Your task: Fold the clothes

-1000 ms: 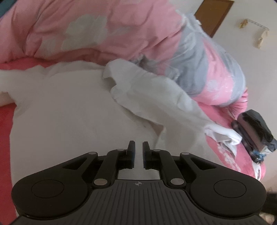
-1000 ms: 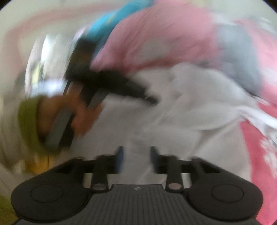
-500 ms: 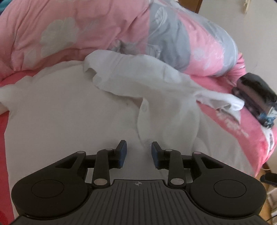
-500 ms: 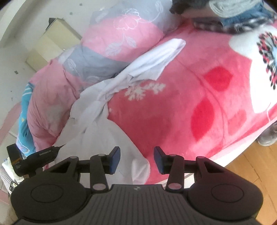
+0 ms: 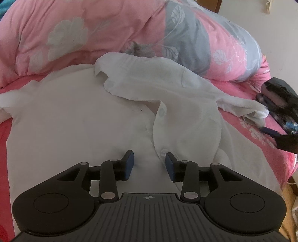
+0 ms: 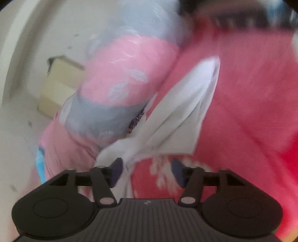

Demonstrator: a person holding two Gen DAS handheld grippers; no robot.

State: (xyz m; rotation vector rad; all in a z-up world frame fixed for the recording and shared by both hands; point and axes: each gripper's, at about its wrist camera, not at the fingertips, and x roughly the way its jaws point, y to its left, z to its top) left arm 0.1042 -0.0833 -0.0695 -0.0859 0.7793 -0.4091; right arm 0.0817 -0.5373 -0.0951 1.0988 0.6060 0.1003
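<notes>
A white button-up shirt [image 5: 78, 119] lies spread on a pink bed, collar [image 5: 119, 74] toward the quilt and one sleeve [image 5: 242, 106] stretched out to the right. My left gripper [image 5: 150, 163] hovers over the shirt's button placket, jaws opening, nothing pinched between them. In the blurred right wrist view the same sleeve [image 6: 182, 115] runs across the pink blanket. My right gripper [image 6: 146, 172] is just before that sleeve's near end, jaws opening, with blanket and a bit of white cloth showing between them. The right gripper also appears in the left wrist view as a dark shape [image 5: 279, 104] by the cuff.
A rolled pink and grey flowered quilt [image 5: 111, 33] lies along the far side of the shirt. The pink blanket [image 6: 251, 96] covers the bed. A cream cabinet [image 6: 59, 85] stands by the wall beyond. A dark pile of folded clothes [image 6: 232, 9] is blurred at the top.
My left gripper went from shut to open and came to rest over the placket. My right gripper swung away from the shirt's body, closed in on the sleeve, and opened wider.
</notes>
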